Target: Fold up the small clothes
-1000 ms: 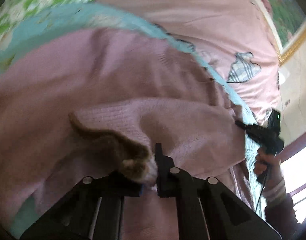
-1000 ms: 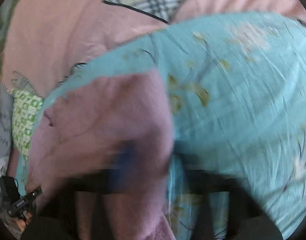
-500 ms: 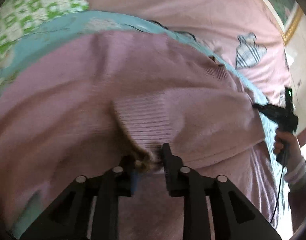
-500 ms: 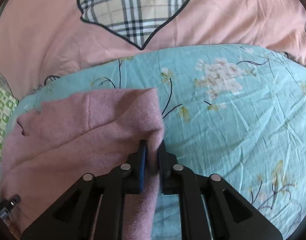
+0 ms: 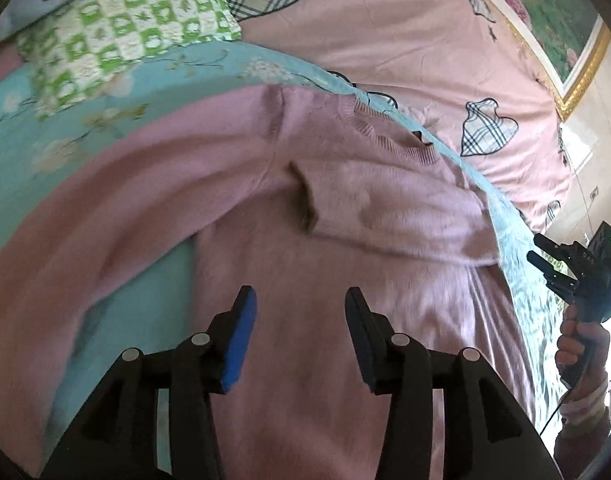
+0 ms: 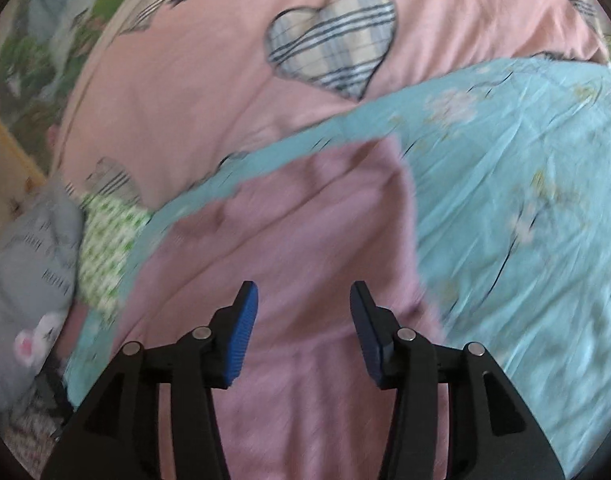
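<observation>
Hovering over the pink sweater [image 5: 345, 264], left gripper [image 5: 299, 300] and right gripper [image 6: 303, 294] hold fingers released.

Green checked pillow [image 5: 121, 28] crowds the sweater's [image 5: 305, 280] far-left edge

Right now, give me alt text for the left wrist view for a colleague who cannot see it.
The left claw hangs open above a pink knit sweater, one sleeve folded across its chest, lying on a teal floral sheet. At right, a hand holds the right claw beside the sweater.

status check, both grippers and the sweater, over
Left gripper open, empty. Right gripper open, empty. Pink sweater lying on teal sheet, one sleeve folded across chest. Nothing in the way.
</observation>
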